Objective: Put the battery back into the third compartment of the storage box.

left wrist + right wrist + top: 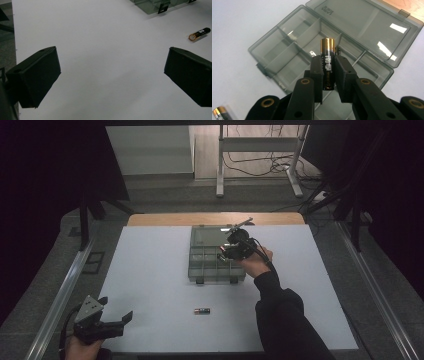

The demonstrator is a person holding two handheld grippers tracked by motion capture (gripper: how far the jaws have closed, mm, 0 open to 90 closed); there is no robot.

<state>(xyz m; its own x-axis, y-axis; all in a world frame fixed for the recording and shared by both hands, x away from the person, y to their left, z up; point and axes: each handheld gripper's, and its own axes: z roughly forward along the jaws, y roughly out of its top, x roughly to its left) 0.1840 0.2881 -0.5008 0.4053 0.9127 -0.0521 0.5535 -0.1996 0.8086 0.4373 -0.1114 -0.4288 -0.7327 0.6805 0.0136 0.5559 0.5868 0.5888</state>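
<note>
Right tongs (329,72) were clamped on a battery (328,60), held upright above the open compartment box (287,53). Step: placing. Next move likely calls for lowering it into one cell. Left tongs (112,75) stood apart over the table (100,37); second battery (199,34) lay nearby

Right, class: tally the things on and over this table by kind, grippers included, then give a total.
Batteries: 2, one held in the right gripper as the held battery, one loose battery on the table
Compartment box: 1
Grippers: 2, counting the left gripper
Total: 5
</note>
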